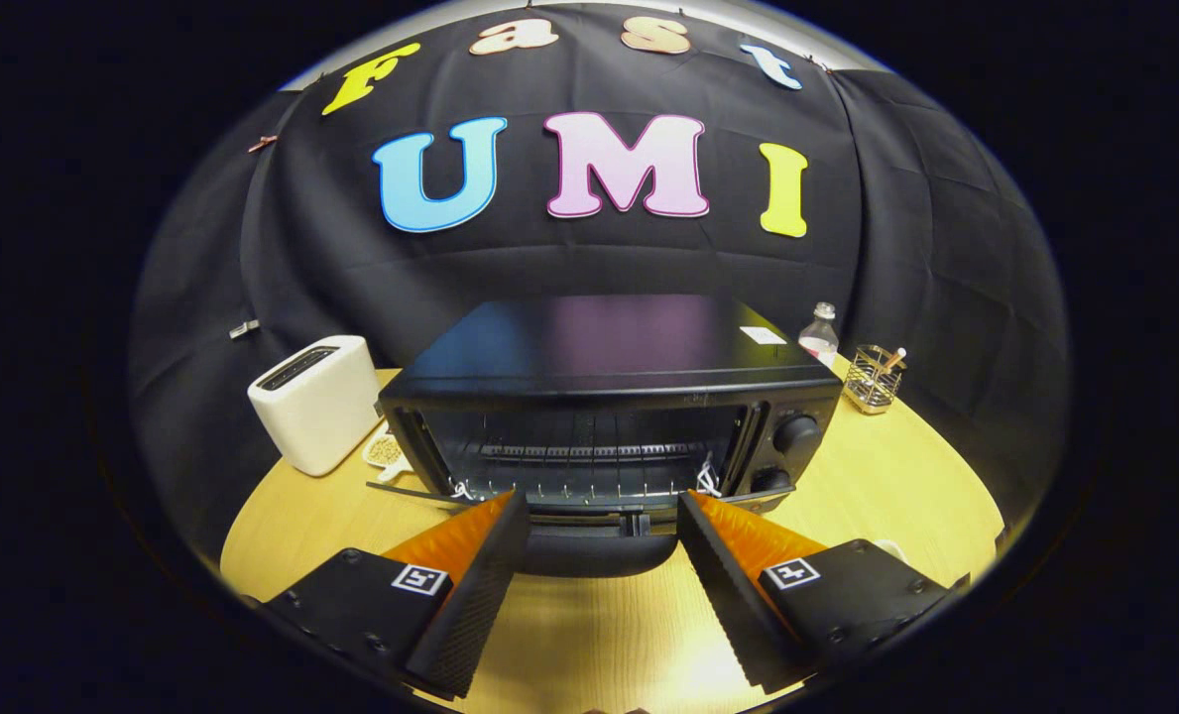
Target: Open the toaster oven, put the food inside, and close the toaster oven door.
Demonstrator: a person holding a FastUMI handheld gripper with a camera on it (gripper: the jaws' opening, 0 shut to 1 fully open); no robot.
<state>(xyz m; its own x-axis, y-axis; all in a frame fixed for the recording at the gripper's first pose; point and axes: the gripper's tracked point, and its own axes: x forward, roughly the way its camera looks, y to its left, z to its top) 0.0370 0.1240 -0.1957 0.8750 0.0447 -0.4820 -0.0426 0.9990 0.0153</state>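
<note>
Door work looks to be the step in hand: the black box-shaped toaster oven (609, 397) stands on the round pale wooden surface (877, 476) straight ahead of you, and its door (589, 540) seems dropped down toward you, since the wire rack (589, 458) and the dark cavity show with no glass in front. Your gripper (604, 511) has its fingers spread wide, holding nothing, with the lowered door and its rounded dark front edge lying between the tips and just ahead of them; whether either tip touches it, you cannot tell. If the door is indeed fully down, opening is done and the food comes next. A small pale dish of something light brown (387, 451) sits between the oven and the white two-slot toaster (316, 402) on the left; that may be the food, though it is too small to be sure. Reaching it calls for you to back clear of the door, swing left, and come in low beside the toaster without knocking it. To the oven's right stand a small clear bottle (820, 335) and a wire holder (873, 377), near the surface's far rim. Black cloth walls (252, 248) close the booth behind.
</note>
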